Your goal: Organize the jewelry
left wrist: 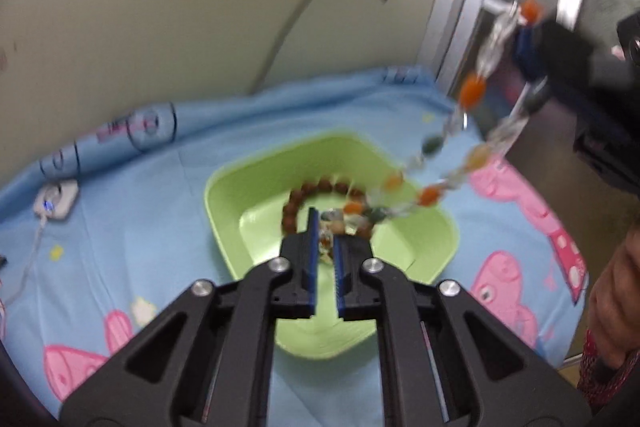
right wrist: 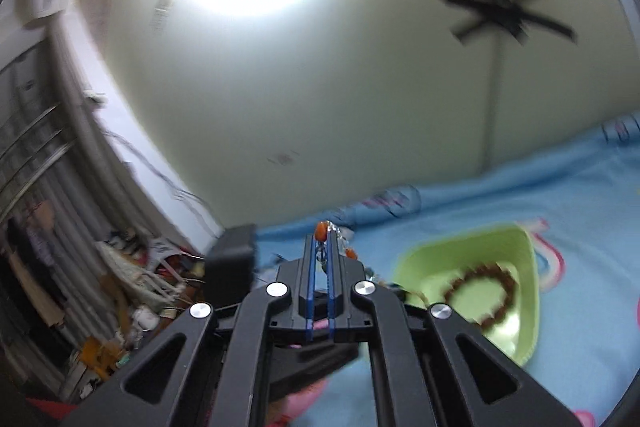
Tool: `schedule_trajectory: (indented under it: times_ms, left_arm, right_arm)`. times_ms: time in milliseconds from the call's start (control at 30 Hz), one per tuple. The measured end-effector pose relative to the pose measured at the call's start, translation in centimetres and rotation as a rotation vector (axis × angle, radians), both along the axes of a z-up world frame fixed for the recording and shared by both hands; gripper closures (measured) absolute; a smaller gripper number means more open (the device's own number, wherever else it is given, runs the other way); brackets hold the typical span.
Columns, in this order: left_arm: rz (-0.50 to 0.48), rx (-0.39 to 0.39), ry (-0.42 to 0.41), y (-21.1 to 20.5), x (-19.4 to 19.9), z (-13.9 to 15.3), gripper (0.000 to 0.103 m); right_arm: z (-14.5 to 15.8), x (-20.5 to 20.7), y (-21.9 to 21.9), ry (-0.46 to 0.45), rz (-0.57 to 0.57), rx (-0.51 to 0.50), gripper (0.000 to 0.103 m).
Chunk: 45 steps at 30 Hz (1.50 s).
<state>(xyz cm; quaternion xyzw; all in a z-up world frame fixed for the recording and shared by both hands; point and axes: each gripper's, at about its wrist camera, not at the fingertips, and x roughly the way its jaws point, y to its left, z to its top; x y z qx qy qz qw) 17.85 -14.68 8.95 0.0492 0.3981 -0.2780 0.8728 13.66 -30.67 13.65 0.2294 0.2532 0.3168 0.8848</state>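
Necklace [left wrist: 472,95] hung taut between both hand-held grippers, left [left wrist: 325,227] and right [right wrist: 323,243], each pinched narrow on it; further pulling risked snapping it over the green tray [left wrist: 224,195].

I see a smooth, slightly glossy green plastic tray [left wrist: 224,195] on soft printed cloth, a blue sheet [left wrist: 132,223]. My left gripper [left wrist: 326,227] looks matt black plastic with ribbed blue pads and shiny metal bolts; the necklace [left wrist: 472,87] beads look glassy.
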Motion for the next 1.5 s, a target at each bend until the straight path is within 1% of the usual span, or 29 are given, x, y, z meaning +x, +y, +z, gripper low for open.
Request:
schedule_trajectory:
  times_ms: [67, 100, 167, 200, 233, 267, 333, 400, 433, 467, 500, 533, 567, 600, 633, 700, 733, 767, 800, 833, 900, 967, 1100, 1200, 1267, 1300, 1400, 1500]
  left_arm:
    - [0.016, 0.027, 0.076, 0.1, 0.5, -2.1, 0.073]
    - [0.021, 0.029, 0.087, 0.3, 0.4, -2.5, 0.071]
    - [0.04, 0.033, 0.077, 1.3, -0.2, -2.8, 0.066]
    - [0.049, 0.03, 0.071, 1.7, -0.4, -2.6, 0.064]
    - [0.063, 0.009, 0.059, 2.7, -0.9, -2.2, 0.061]
    - [0.089, -0.008, 0.043, 3.8, -1.4, -1.6, 0.057]
    - [0.136, -0.017, -0.004, 5.9, -2.3, -0.5, 0.056]
    - [0.174, -0.033, -0.054, 8.2, -3.5, 0.6, 0.056]
    - [0.198, -0.042, -0.083, 9.7, -4.2, 1.3, 0.056]
    - [0.224, -0.047, -0.109, 11.3, -5.0, 1.8, 0.053]
    - [0.244, -0.053, -0.126, 12.3, -5.4, 2.2, 0.049]
    - [0.277, -0.067, -0.153, 14.1, -6.2, 2.5, 0.038]
    - [0.313, -0.074, -0.182, 15.5, -6.9, 2.6, 0.031]
    - [0.365, -0.064, -0.215, 17.2, -7.9, 2.6, 0.03]
    - [0.394, -0.05, -0.232, 18.3, -8.6, 2.5, 0.03]
    - [0.45, -0.003, -0.244, 20.1, -9.8, 1.8, 0.03]
    - [0.483, 0.026, -0.239, 21.1, -10.3, 1.1, 0.03]
    - [0.507, 0.041, -0.229, 21.7, -10.8, 0.4, 0.03]
    - [0.52, 0.045, -0.221, 22.2, -11.1, -0.2, 0.03]
    - [0.534, 0.048, -0.204, 22.8, -11.6, -1.0, 0.03]
    - [0.539, 0.057, -0.182, 23.4, -12.3, -2.1, 0.03]
    - [0.541, 0.076, -0.161, 24.2, -13.2, -3.0, 0.03]
    - [0.554, 0.05, -0.102, 26.2, -14.4, -4.1, 0.03]
    - [0.572, 0.022, -0.073, 27.7, -15.4, -4.5, 0.031]
    - [0.566, -0.021, -0.046, 28.5, -16.0, -4.8, 0.035]
    - [0.56, -0.042, -0.032, 28.9, -16.4, -4.9, 0.036]
    - [0.542, -0.065, -0.019, 29.0, -17.4, -5.2, 0.038]
    - [0.518, -0.069, -0.016, 28.6, -17.8, -5.5, 0.04]
  right_arm:
    - [-3.6, 1.5, 0.4, 0.087, -0.05, -0.091, 0.103]
    - [-5.4, 2.2, 0.8, 0.142, -0.058, -0.131, 0.103]
    - [-8.1, 3.2, 0.9, 0.221, -0.063, -0.165, 0.103]
    - [-8.9, 3.3, 1.0, 0.244, -0.065, -0.166, 0.103]
    - [-9.6, 3.3, 0.9, 0.262, -0.067, -0.15, 0.103]
    - [-9.9, 3.0, 0.7, 0.264, -0.071, -0.13, 0.103]
    - [-9.7, 2.1, 0.6, 0.24, -0.079, -0.101, 0.103]
    - [-8.8, 0.7, 0.8, 0.184, -0.085, -0.075, 0.102]
    - [-8.1, 0.1, 1.3, 0.158, -0.083, -0.072, 0.099]
    - [-7.6, -0.6, 1.6, 0.129, -0.082, -0.074, 0.093]
    - [-7.3, -1.2, 1.9, 0.109, -0.078, -0.072, 0.09]
    - [-7.0, -1.9, 2.6, 0.08, -0.06, -0.064, 0.089]
    - [-6.7, -2.6, 3.3, 0.059, -0.034, -0.059, 0.089]
    - [-6.5, -2.7, 3.9, 0.049, -0.014, -0.06, 0.089]
    - [-6.3, -3.1, 4.9, 0.043, 0.021, -0.072, 0.089]
    - [-7.3, -3.3, 7.4, 0.065, 0.093, -0.121, 0.089]
    - [-7.6, -3.0, 8.8, 0.082, 0.121, -0.147, 0.089]
    - [-8.5, -2.9, 10.2, 0.105, 0.151, -0.186, 0.089]
    - [-9.1, -2.9, 10.9, 0.118, 0.164, -0.212, 0.089]
    - [-10.0, -2.8, 12.4, 0.143, 0.188, -0.261, 0.089]
    - [-11.4, -2.6, 14.5, 0.18, 0.24, -0.318, 0.09]
    - [-12.0, -2.8, 15.6, 0.192, 0.267, -0.344, 0.094]
    - [-12.6, -3.5, 17.5, 0.192, 0.312, -0.393, 0.095]
    - [-12.7, -4.6, 18.5, 0.168, 0.361, -0.426, 0.095]
    - [-12.6, -5.5, 19.8, 0.145, 0.391, -0.461, 0.095]
    - [-12.5, -5.8, 20.3, 0.137, 0.399, -0.475, 0.095]
    - [-12.5, -6.2, 21.9, 0.109, 0.417, -0.52, 0.095]
    - [-12.3, -5.7, 23.5, 0.09, 0.413, -0.557, 0.095]
